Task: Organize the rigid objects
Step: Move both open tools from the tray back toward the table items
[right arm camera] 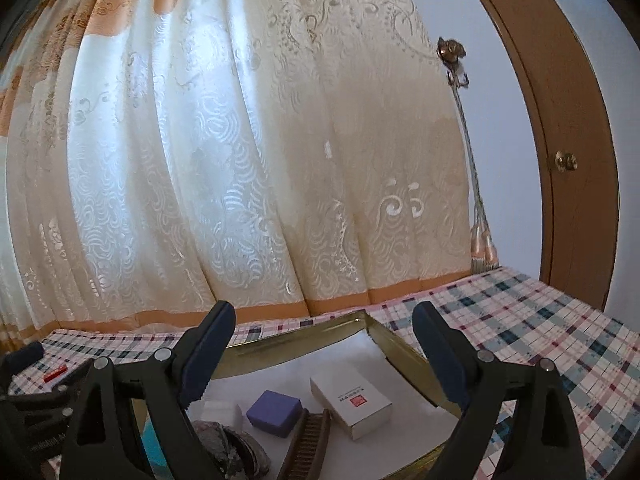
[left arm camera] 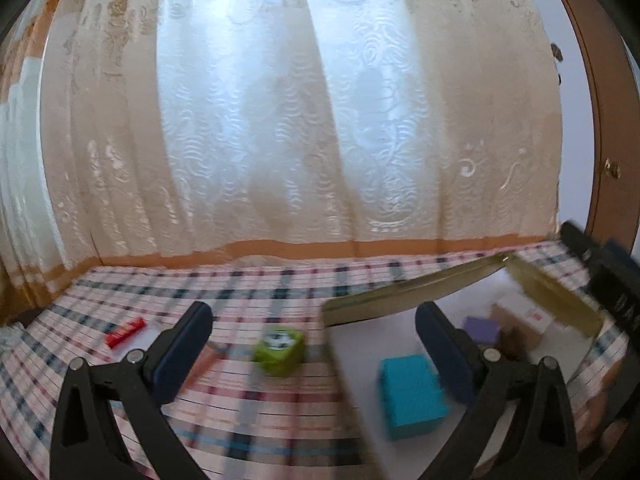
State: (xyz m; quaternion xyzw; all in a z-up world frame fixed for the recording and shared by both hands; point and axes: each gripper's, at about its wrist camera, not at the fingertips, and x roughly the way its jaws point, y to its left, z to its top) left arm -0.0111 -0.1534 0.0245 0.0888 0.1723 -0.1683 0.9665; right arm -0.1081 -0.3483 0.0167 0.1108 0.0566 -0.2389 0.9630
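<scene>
While both grippers, left gripper (left arm camera: pixel 314 344) and right gripper (right arm camera: pixel 324 344), gape empty, checked tablecloth (left arm camera: pixel 160 296) meets patterned curtain (left arm camera: pixel 280 120); brown door (right arm camera: pixel 576 160) right.

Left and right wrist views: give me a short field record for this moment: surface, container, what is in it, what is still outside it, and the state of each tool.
surface: plaid tablecloth
container: gold-rimmed tray, white inside
in tray: purple block, white box, brown comb, teal block, a dark round item too unclear to name
outside tray: green cube, red bar
left tool: open, empty
right tool: open, empty, over the tray
</scene>
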